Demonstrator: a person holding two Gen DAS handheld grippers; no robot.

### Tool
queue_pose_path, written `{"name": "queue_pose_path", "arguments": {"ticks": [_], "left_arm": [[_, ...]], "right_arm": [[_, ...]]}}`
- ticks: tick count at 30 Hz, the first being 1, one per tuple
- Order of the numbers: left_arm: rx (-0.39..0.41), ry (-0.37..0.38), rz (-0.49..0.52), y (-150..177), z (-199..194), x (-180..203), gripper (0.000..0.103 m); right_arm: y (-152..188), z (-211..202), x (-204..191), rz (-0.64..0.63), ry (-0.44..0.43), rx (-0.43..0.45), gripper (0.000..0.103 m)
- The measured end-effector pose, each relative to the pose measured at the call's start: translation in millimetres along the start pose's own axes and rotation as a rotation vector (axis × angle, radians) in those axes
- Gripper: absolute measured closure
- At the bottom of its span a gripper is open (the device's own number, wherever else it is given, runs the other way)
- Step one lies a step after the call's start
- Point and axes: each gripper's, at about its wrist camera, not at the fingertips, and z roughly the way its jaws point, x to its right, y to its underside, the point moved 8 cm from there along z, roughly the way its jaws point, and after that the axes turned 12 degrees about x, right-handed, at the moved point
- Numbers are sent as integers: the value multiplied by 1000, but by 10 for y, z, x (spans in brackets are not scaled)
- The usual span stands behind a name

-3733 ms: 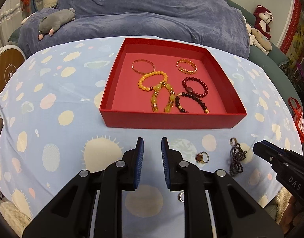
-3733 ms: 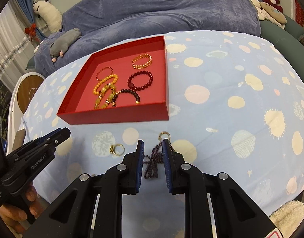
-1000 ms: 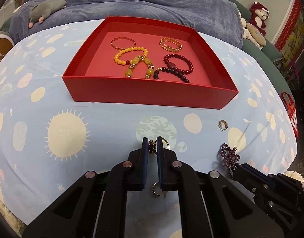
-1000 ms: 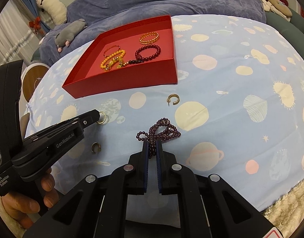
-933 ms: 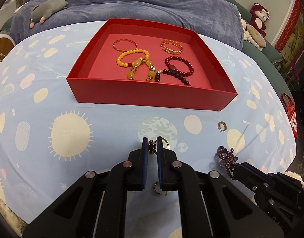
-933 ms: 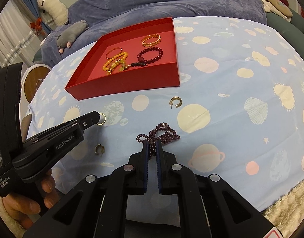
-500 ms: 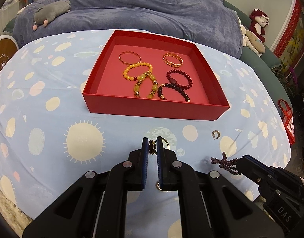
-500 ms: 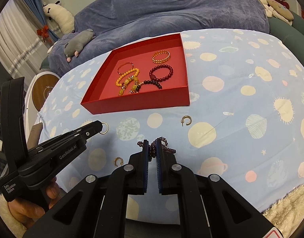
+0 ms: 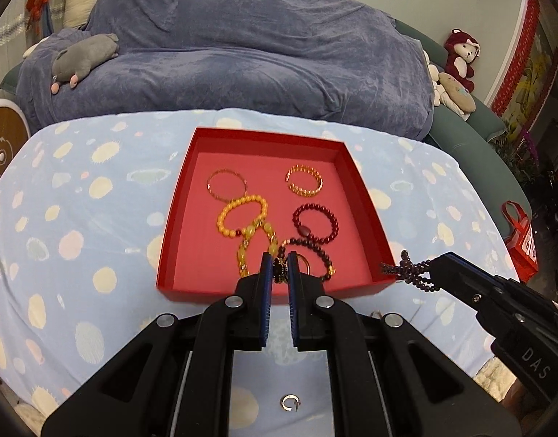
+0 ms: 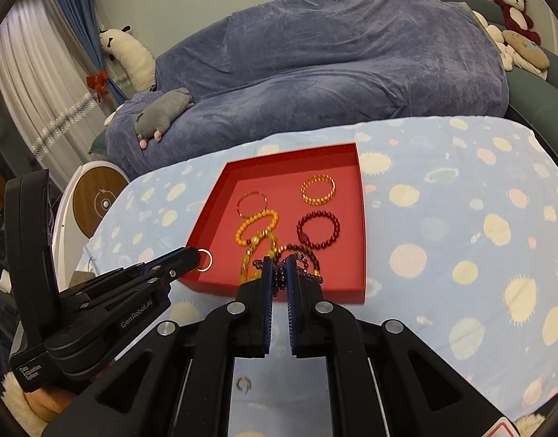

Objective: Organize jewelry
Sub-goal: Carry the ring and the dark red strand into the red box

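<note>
Grippers both hang over the near edge of the red box [image 9: 177,218], the left gripper [image 9: 279,273] clamped on a gold ring [image 10: 205,259] and the right gripper [image 10: 279,273] clamped on a dark bead string [image 9: 411,273] beside the box's near right corner.

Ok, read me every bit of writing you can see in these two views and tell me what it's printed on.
"DAS": on the right gripper body, in the left wrist view.
"GenRobot.AI": on the left gripper arm, in the right wrist view.
"Data Acquisition System": small label on that gripper's base.
Red bag beside the table: its print is too small to read.
</note>
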Motion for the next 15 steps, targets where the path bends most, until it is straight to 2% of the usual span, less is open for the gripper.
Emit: {"name": "queue_pose_path", "arguments": {"ticks": [7,15], "left_arm": [[49,16,37,-570,440,94,95],[26,-1,35,-770,1076,10,95]], "right_arm": [[-446,489,46,-41,10,36,96],[-622,1122,196,-26,27,16,96]]}}
